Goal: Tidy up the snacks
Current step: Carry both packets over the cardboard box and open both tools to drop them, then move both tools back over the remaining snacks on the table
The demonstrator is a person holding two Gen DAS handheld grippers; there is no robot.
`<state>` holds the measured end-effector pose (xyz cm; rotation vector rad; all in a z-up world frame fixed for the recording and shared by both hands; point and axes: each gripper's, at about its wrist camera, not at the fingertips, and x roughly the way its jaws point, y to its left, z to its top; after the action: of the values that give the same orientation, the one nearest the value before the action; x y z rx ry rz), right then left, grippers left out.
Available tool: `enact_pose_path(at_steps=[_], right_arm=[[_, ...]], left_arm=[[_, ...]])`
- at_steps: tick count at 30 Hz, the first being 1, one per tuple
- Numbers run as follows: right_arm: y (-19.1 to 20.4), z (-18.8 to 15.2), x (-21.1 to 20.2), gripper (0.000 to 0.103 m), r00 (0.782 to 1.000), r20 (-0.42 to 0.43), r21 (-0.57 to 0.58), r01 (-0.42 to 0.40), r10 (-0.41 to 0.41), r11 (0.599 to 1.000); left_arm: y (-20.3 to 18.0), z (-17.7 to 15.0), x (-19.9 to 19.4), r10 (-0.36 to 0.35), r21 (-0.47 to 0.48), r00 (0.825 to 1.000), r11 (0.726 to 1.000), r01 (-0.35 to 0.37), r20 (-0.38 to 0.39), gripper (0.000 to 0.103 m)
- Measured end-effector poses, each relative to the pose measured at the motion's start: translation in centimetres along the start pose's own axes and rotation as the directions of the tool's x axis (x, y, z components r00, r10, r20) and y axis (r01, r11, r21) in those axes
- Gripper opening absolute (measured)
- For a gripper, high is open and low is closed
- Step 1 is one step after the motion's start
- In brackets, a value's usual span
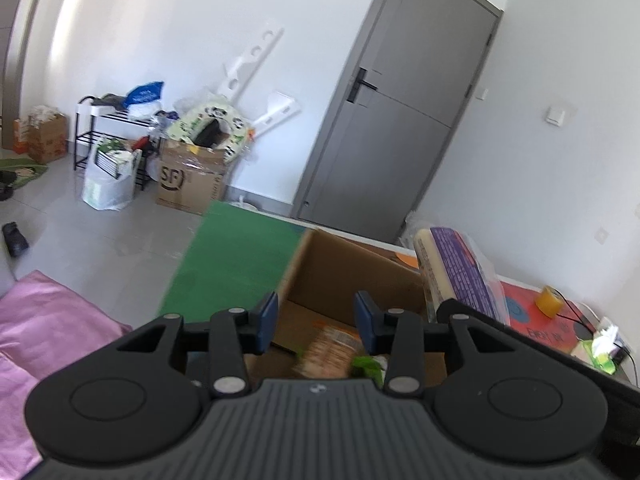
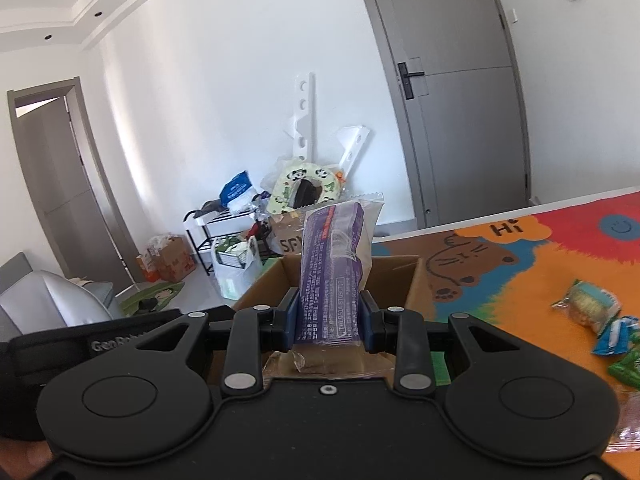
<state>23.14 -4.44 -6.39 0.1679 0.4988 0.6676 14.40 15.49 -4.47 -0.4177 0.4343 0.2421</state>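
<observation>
An open cardboard box (image 1: 340, 264) stands on the table; a brown snack packet (image 1: 326, 350) and a green packet (image 1: 366, 364) lie inside it. My left gripper (image 1: 316, 320) is open and empty just above the box. My right gripper (image 2: 330, 320) is shut on a long purple snack pack (image 2: 334, 264) and holds it upright over the near side of the box (image 2: 394, 280). That pack also shows in the left wrist view (image 1: 456, 272) at the box's right edge.
A colourful cartoon mat (image 2: 520, 272) covers the table, with several loose snack packets (image 2: 592, 308) at the right. A green mat (image 1: 236, 256) lies left of the box. A tape roll (image 1: 550, 300) sits at the far right. A pink cloth (image 1: 48, 328) is at the left.
</observation>
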Motion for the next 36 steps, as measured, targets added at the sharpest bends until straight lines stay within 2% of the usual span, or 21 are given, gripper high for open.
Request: enact_pose_path(at_steps=[10,12,14,15,21,30,36], right_arm=[[1.9,-0.1,2.2,0.031,0.998,-0.036,0.047,-0.048,0.050,0.998],[2.1,-0.1,2.6,0.035,0.996,-0.049,0.062,-0.070,0.073,0.996],[2.1,-0.2,2.8,0.056,0.993,-0.067,0.077,-0.090,0.095,0.993],[2.0,-0.2,2.5,0.057,0.994,-0.058,0.086,-0.089,0.094,0.992],[1.5,0.0,0.8,0.057,0.997,-0.055,0.091,-0.057,0.062,0.994],[-1.3,-0.4,-2.5,0.057,0.998,-0.050,0.076,0.036,-0.032,0.996],[-3.4,-0.7,-4.4,0.066,0.997,-0.049,0.091,0.069,-0.065,0.993]], left_arm=[[3.3,1.1,-1.3,0.077,-0.055,0.997,0.996,-0.075,0.030,0.040],[3.5,1.1,-1.4,0.081,-0.060,0.996,0.995,-0.079,0.032,0.041],[3.7,1.2,-1.6,0.081,-0.065,0.996,0.995,-0.079,0.035,0.041],[3.8,1.2,-1.7,0.082,-0.066,0.996,0.995,-0.079,0.036,0.041],[3.5,1.1,-2.0,0.069,-0.068,0.997,0.995,-0.067,0.033,0.041],[1.2,0.4,-2.0,0.027,-0.031,0.999,0.999,-0.026,0.025,0.049],[-1.4,-0.3,-2.2,0.024,0.015,0.999,1.000,-0.025,0.026,0.066]])
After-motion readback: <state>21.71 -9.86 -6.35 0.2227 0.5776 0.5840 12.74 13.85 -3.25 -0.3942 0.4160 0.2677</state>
